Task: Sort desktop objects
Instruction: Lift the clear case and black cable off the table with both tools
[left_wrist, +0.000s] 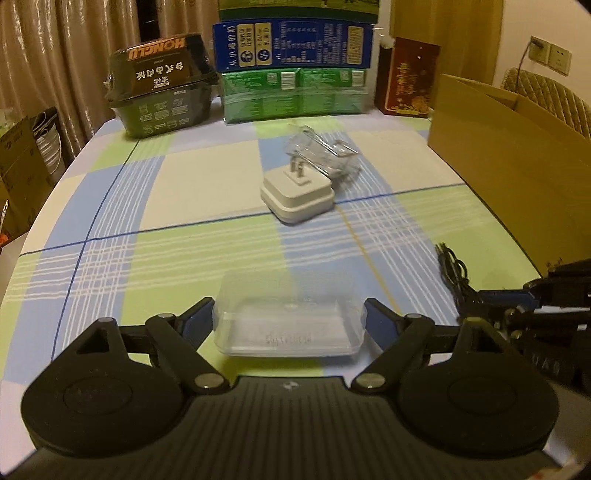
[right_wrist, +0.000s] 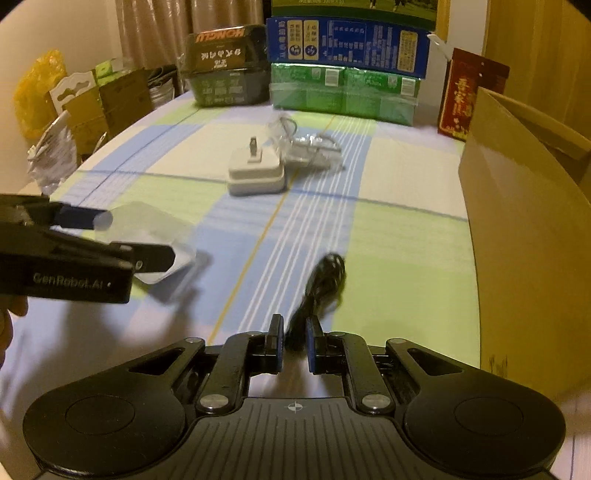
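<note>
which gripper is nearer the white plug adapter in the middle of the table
Neither clearly. The white plug adapter lies well ahead of both; left gripper holds a clear plastic box, right gripper a black cable.

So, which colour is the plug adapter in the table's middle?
White plug adapter, clearest in the left wrist view.

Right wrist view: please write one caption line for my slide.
Right gripper shut on a black cable above the checked tablecloth, white charger ahead, cardboard box at right.

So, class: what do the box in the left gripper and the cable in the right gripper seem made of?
Small box: apparently clear, glossy plastic, since the tablecloth shows through. Black cable: likely rubber- or plastic-sheathed, a matte, limp bundle. Blur leaves both uncertain.
</note>
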